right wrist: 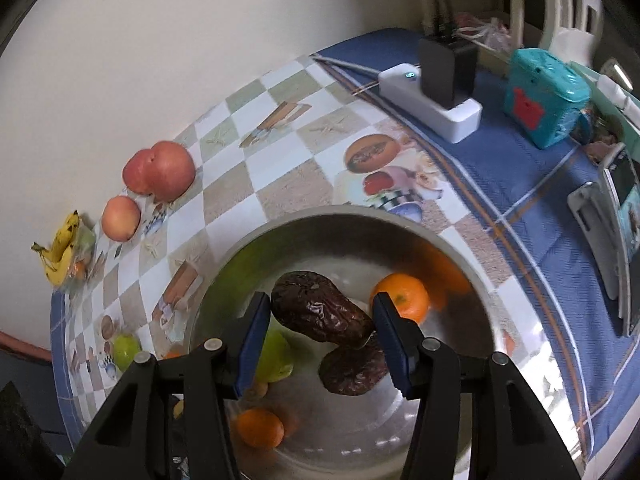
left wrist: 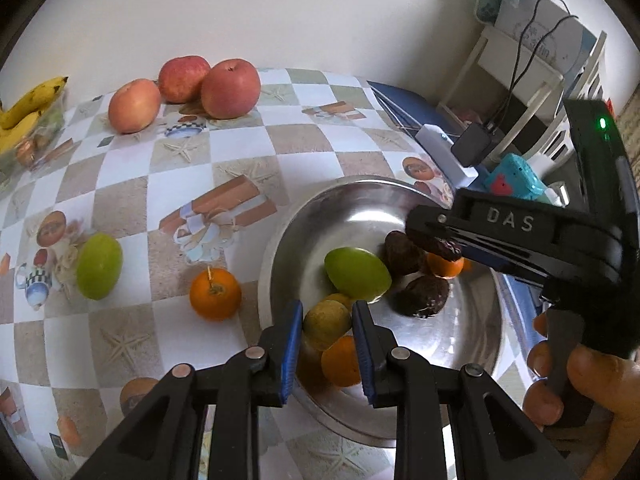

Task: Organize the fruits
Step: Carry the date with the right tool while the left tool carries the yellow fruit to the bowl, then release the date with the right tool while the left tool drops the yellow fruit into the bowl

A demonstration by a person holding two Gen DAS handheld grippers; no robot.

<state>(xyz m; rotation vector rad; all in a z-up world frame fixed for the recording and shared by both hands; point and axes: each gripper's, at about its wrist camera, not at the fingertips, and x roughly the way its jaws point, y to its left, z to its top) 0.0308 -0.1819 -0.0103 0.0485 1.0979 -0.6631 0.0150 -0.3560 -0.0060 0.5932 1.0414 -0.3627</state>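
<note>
A steel bowl (left wrist: 472,344) (right wrist: 460,264) holds a green fruit (left wrist: 356,274), oranges (left wrist: 340,360) (right wrist: 402,296), a yellow-green fruit (left wrist: 326,324) and wrinkled dark brown fruits (left wrist: 422,296) (right wrist: 352,368). My left gripper (left wrist: 326,314) hovers over the bowl's near rim with its jaws around the yellow-green fruit; I cannot tell whether it grips it. My right gripper (right wrist: 320,316) (left wrist: 436,240) is shut on a dark brown fruit (right wrist: 320,312) above the bowl. On the table lie a loose orange (left wrist: 215,294) and a green fruit (left wrist: 99,266) (right wrist: 126,348).
Three red apples (left wrist: 230,88) (right wrist: 168,176) and bananas (left wrist: 28,106) (right wrist: 62,254) sit at the table's far edge by the wall. A white power strip (right wrist: 432,96) (left wrist: 444,152), a teal box (right wrist: 546,96) and a phone stand (right wrist: 622,236) lie right of the bowl.
</note>
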